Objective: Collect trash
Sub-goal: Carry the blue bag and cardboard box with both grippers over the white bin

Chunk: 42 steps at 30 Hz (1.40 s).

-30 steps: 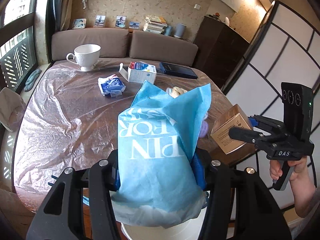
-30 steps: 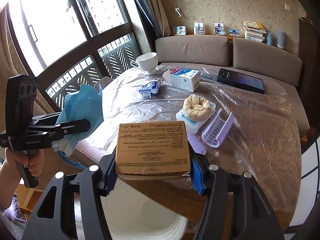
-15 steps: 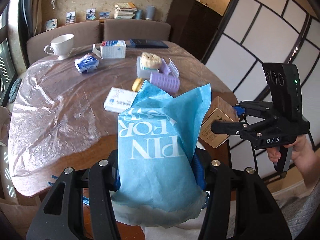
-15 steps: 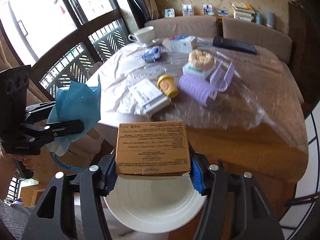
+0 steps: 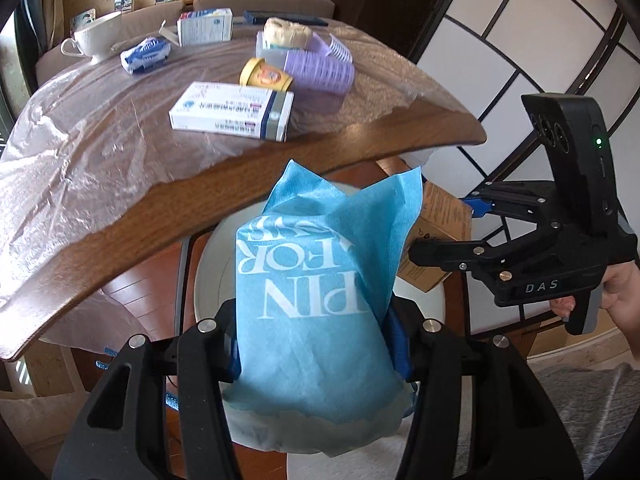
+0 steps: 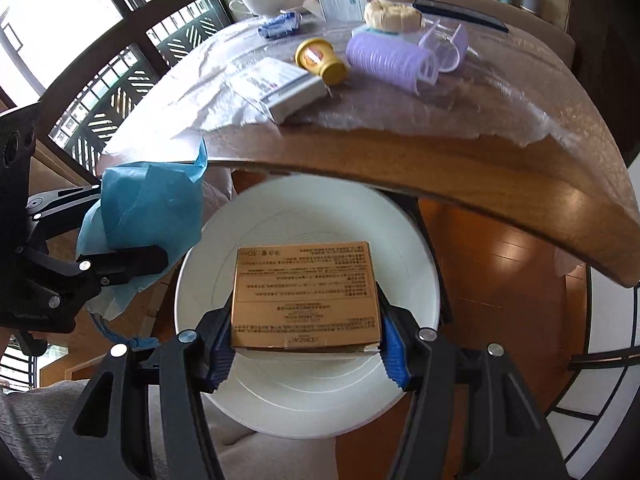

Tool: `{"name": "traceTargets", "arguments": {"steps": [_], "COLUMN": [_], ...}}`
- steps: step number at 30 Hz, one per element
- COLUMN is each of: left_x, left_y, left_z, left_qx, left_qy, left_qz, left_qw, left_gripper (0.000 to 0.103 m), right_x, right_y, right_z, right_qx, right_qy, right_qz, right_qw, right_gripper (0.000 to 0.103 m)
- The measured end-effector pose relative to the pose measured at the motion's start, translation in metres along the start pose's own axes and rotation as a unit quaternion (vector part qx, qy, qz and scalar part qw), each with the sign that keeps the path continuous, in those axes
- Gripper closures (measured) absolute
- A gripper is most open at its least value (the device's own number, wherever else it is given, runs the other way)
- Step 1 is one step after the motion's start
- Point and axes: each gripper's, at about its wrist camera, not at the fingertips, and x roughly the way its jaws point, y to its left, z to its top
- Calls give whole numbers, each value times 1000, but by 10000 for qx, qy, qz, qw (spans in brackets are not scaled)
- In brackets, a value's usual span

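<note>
My left gripper (image 5: 316,336) is shut on a crumpled blue bag (image 5: 320,280) with white letters, held over a round white bin (image 5: 208,272) below the table edge. The bag also shows in the right wrist view (image 6: 148,208), left of the bin (image 6: 312,216). My right gripper (image 6: 306,352) is shut on a brown cardboard box (image 6: 306,292), held right above the bin's middle. In the left wrist view the right gripper (image 5: 460,232) and its box (image 5: 440,216) sit to the right of the bag.
The wooden table (image 5: 100,232) carries plastic sheeting with a white medicine box (image 5: 232,110), a yellow cup (image 5: 266,76), a purple roller (image 5: 320,72), a blue wrapper (image 5: 146,54), a carton (image 5: 204,26), a teacup (image 5: 96,38) and a bun (image 5: 288,32). A paneled screen (image 5: 520,60) stands right.
Both grippers moved back and down from above the table to below its front edge, over the white bin. Each still holds its item.
</note>
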Motion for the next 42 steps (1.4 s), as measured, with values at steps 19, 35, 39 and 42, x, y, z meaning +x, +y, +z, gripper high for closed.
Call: {"name": "traceTargets", "arguments": {"steps": [19, 35, 39, 42], "left_x": [63, 88, 90, 93], "left_y": [15, 19, 22, 24], "left_z": [-14, -16, -17, -18], "left_qx": [-160, -222, -201, -134], "left_qy": [659, 950, 992, 1032], "left_qz": [262, 463, 496, 546], "left_qw": [9974, 9942, 9936, 9931], "left_gripper": [49, 49, 49, 49], "right_x": [67, 96, 98, 100], "right_y": [-2, -10, -10, -10], "right_z": [0, -4, -5, -5], "right_qx": [94, 240, 246, 249], "right_qy": [415, 620, 660, 679], "right_qz": [-186, -228, -262, -296], "right_qw": [9989, 9975, 9972, 9969], "right_gripper": [45, 45, 45, 45]}}
